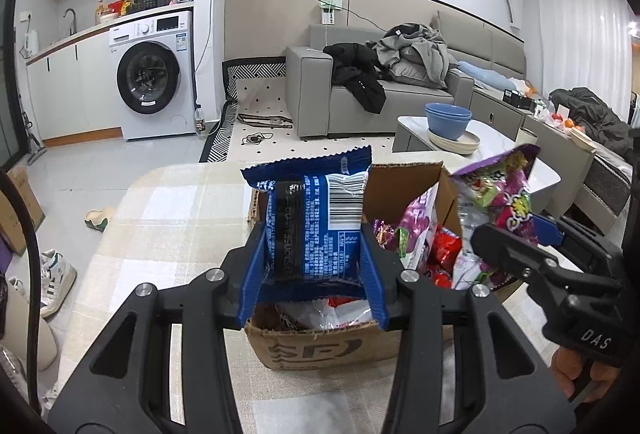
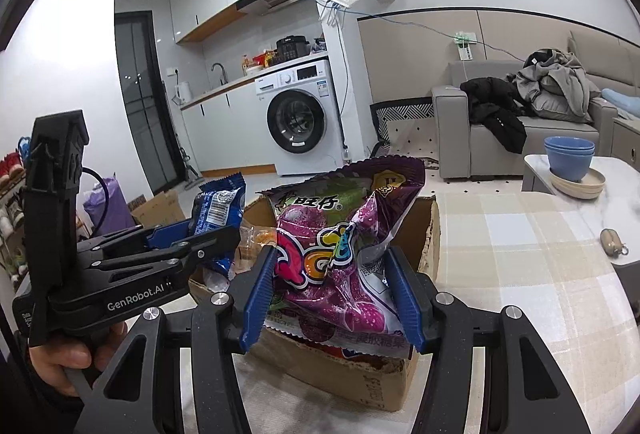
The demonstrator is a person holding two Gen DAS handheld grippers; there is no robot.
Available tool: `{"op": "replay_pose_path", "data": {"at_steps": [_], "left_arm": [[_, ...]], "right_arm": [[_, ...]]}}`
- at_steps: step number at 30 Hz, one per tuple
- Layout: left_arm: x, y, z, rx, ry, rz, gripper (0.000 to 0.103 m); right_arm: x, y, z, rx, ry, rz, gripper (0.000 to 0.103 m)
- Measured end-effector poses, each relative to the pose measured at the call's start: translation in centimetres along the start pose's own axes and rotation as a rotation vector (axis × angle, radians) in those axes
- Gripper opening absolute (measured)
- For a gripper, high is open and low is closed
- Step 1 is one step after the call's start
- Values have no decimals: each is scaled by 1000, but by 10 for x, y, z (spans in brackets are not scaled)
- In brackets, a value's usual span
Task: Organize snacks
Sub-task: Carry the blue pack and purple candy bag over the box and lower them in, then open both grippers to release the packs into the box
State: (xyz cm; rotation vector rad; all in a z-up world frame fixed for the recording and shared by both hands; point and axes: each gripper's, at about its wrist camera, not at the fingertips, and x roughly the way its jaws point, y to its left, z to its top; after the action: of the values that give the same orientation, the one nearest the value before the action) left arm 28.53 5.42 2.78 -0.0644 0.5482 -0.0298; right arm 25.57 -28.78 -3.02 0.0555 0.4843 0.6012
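Snacks: blue packet pinched upright in left claw, purple candy bag pinched in right claw, both held just over the open cardboard box on the checked worktop. Box sits at 12 o'clock from each claw, more packets inside. Tip: lower each w/ grip kept, avoid box flaps, let go only once inside; keep claws apart.
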Motion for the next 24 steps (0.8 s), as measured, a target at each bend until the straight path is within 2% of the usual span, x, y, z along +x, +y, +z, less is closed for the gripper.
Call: {"op": "replay_pose_path", "data": {"at_steps": [12,15,17,19,20,21,22,23,24], "left_arm": [[36,-13,-12,72,59,-5,41],[40,-16,-10,70,64,-1,41],[42,-17,-8,59,68,-6,41],[41,-16,-7,49,71,-11,45],[41,-16,-7,46,68,-14,51],[38,-16,-6,43,63,-12,60],[35,-15,-6,39,59,-29,65],[34,-15,-6,34,59,-32,78],[29,-14,-7,30,46,-27,81]], "right_arm": [[34,8,0,-70,78,-22,57],[35,7,1,-82,89,-22,67],[32,6,2,-87,82,-12,81],[23,6,2,-98,57,-21,90],[20,6,2,-103,46,-24,92],[17,5,2,-107,40,-27,93],[14,3,3,-110,37,-30,97],[11,2,3,-109,37,-32,100],[9,0,3,-107,37,-36,101]]}}
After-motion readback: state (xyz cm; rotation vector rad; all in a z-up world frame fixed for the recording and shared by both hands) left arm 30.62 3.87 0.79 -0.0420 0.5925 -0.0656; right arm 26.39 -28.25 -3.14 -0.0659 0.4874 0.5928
